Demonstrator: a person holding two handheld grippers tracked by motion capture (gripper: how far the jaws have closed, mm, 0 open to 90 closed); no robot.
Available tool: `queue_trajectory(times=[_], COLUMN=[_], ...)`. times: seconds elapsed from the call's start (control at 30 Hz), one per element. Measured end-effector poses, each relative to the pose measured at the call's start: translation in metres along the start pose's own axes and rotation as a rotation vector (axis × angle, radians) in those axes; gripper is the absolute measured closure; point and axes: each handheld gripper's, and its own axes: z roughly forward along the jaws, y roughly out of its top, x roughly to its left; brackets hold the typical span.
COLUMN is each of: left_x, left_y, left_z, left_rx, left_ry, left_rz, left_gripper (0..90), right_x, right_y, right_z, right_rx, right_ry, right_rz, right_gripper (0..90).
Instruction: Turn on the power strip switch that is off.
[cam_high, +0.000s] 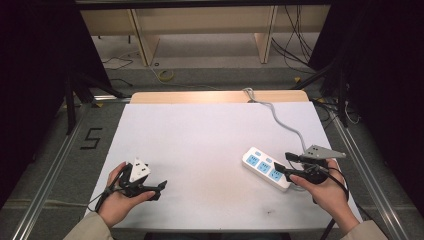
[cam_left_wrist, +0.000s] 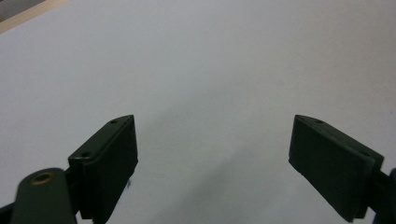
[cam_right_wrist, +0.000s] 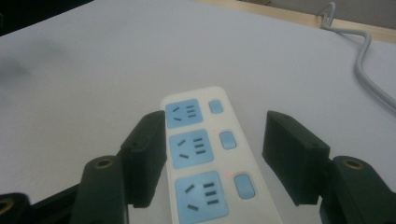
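Note:
A white power strip (cam_high: 265, 167) with three blue sockets lies at the right of the white table sheet (cam_high: 200, 145), its grey cable (cam_high: 285, 122) running to the far edge. In the right gripper view the strip (cam_right_wrist: 205, 154) shows three blue switches with small red lights beside them. My right gripper (cam_high: 282, 167) hovers over the strip's near end, and its jaws (cam_right_wrist: 215, 140) stand open on either side of the strip, the pads not pressing it. My left gripper (cam_high: 162, 186) rests at the front left, and its jaws (cam_left_wrist: 212, 158) are open over bare sheet with nothing between them.
The grey cable (cam_right_wrist: 369, 70) curves off the far edge beside a strip of bare wooden tabletop (cam_high: 215, 96). Metal rails run along both sides of the table. A mark shaped like a 5 (cam_high: 91, 138) is on the floor at left.

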Motion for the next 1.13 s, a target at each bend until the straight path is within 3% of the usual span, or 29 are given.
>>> queue_trajectory(times=[0.33, 0.57, 1.13], left_x=[0.001, -0.001, -0.002], left_y=[0.000, 0.001, 0.002], left_z=[-0.001, 0.000, 0.002], left_rx=[-0.005, -0.009, -0.003], left_ry=[0.003, -0.004, -0.021], left_rz=[0.000, 0.001, -0.006], left_gripper=[15.2, 15.2, 15.2], right_x=[0.006, 0.013, 0.011], right_y=[-0.013, -0.018, -0.018], right_z=[-0.013, -0.014, -0.013], right_rx=[-0.021, -0.028, -0.045], right_ry=[-0.019, -0.017, -0.027], right_rz=[0.003, -0.006, -0.015], right_gripper=[35.2, 34.0, 33.0])
